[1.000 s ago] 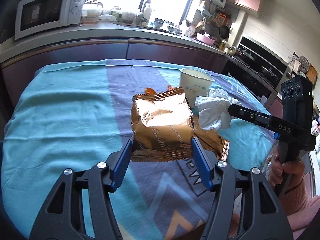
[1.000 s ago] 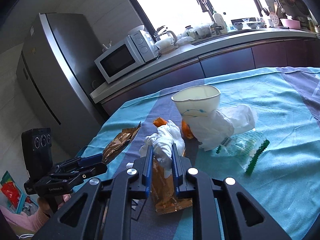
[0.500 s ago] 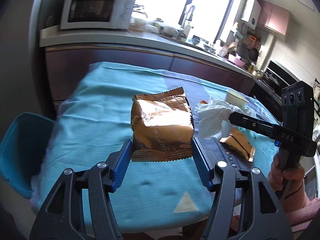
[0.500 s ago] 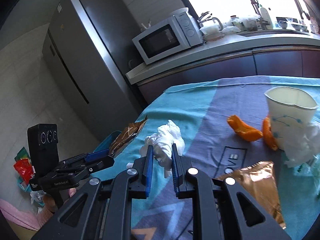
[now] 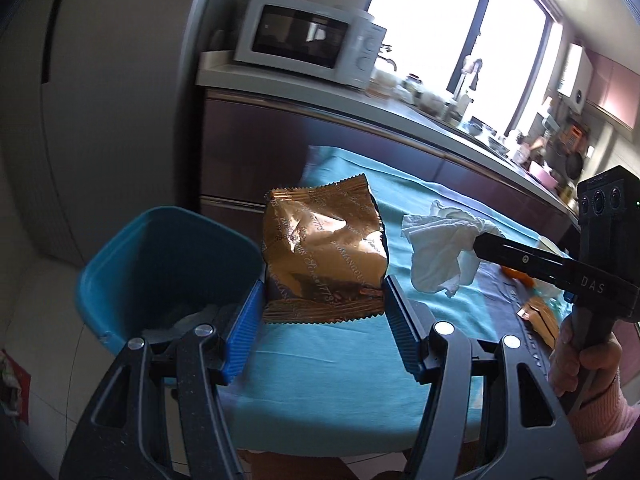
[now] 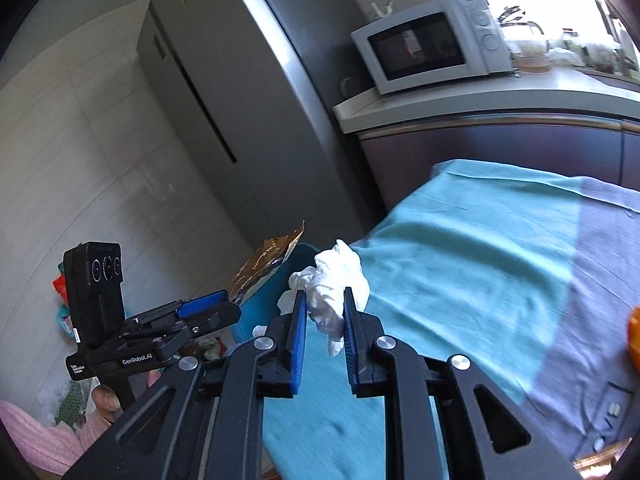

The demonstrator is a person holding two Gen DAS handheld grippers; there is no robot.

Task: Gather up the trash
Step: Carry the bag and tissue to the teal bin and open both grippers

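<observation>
My left gripper [image 5: 323, 300] is shut on a crinkled gold snack wrapper [image 5: 324, 248], held upright in the air beside the table's left end. A blue trash bin [image 5: 160, 264] stands on the floor just left of the wrapper, with some trash inside. My right gripper [image 6: 325, 312] is shut on a crumpled white tissue [image 6: 332, 280]; from the left wrist view the tissue [image 5: 440, 248] hangs at the tip of that gripper, right of the wrapper. In the right wrist view the wrapper [image 6: 264, 268] and the left gripper's blue pad show at the left, over the bin's rim [image 6: 272, 296].
The table wears a teal and grey cloth [image 6: 480, 248]. Orange peel [image 5: 518, 272] and another gold wrapper [image 5: 540, 316] lie on it at the right. A fridge [image 6: 224, 92], a counter and a microwave [image 5: 308, 36] stand behind. A hand in a pink sleeve [image 5: 588, 360] holds the right gripper.
Both grippers have swung left with their loads, from over the middle of the table to its left end. The blue bin has come into view beside the wrapper.
</observation>
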